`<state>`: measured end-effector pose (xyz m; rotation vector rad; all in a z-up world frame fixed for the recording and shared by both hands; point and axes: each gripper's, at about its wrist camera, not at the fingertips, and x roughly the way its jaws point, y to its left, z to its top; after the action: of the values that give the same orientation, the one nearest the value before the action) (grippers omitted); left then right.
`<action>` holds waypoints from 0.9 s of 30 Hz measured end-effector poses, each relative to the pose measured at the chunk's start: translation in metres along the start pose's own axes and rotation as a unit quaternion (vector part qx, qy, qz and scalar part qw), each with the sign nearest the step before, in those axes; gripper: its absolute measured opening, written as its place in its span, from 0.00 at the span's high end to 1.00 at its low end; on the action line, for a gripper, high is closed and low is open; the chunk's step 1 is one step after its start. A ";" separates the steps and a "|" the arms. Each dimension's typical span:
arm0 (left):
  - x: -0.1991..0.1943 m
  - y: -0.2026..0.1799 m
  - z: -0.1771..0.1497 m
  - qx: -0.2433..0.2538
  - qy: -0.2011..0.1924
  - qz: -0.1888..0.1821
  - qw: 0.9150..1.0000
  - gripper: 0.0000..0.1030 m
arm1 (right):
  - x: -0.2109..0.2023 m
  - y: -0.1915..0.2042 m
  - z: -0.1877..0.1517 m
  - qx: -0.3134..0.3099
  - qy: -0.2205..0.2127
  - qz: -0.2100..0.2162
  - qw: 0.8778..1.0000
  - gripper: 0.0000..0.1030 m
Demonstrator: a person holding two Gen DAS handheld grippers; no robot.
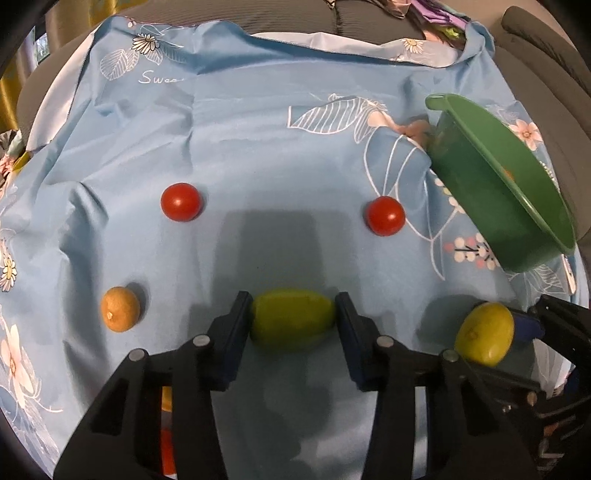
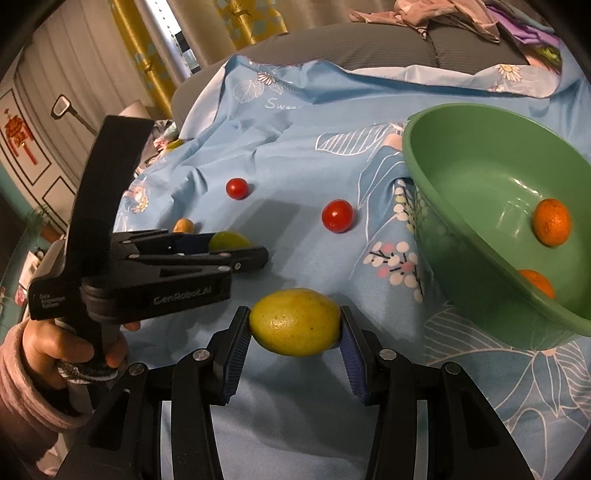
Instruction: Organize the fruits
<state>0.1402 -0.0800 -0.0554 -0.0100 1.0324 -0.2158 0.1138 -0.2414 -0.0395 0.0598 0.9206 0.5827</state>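
My left gripper [image 1: 293, 317] is shut on a green-yellow fruit [image 1: 293, 318] resting low on the blue cloth; it also shows in the right wrist view [image 2: 229, 240]. My right gripper [image 2: 295, 323] is shut on a yellow lemon [image 2: 295, 321], also seen in the left wrist view [image 1: 484, 334], held just above the cloth. A green bowl [image 2: 436, 206] at the right holds two oranges [image 2: 552, 226]. Two red tomatoes [image 1: 181, 202] [image 1: 385, 216] and a small orange fruit [image 1: 120, 309] lie loose on the cloth.
The blue floral cloth [image 1: 258, 129] covers a grey sofa-like surface with wrinkles and a raised back edge. Crumpled clothes [image 2: 443, 14] lie behind. Yellow curtains and a wall stand at the left in the right wrist view.
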 end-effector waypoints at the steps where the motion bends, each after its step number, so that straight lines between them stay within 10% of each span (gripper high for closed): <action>1: -0.001 0.003 -0.001 -0.005 -0.001 -0.006 1.000 0.56 | 0.000 -0.001 0.000 0.003 0.000 0.000 1.000 0.53; 27: -0.108 0.012 -0.045 -0.047 -0.062 -0.028 0.997 0.56 | -0.052 0.027 0.006 -0.028 -0.062 -0.003 0.998 0.53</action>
<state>0.0503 -0.0442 0.0120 -0.1370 0.9192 -0.2153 0.0819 -0.2436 0.0100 0.0423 0.7825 0.5931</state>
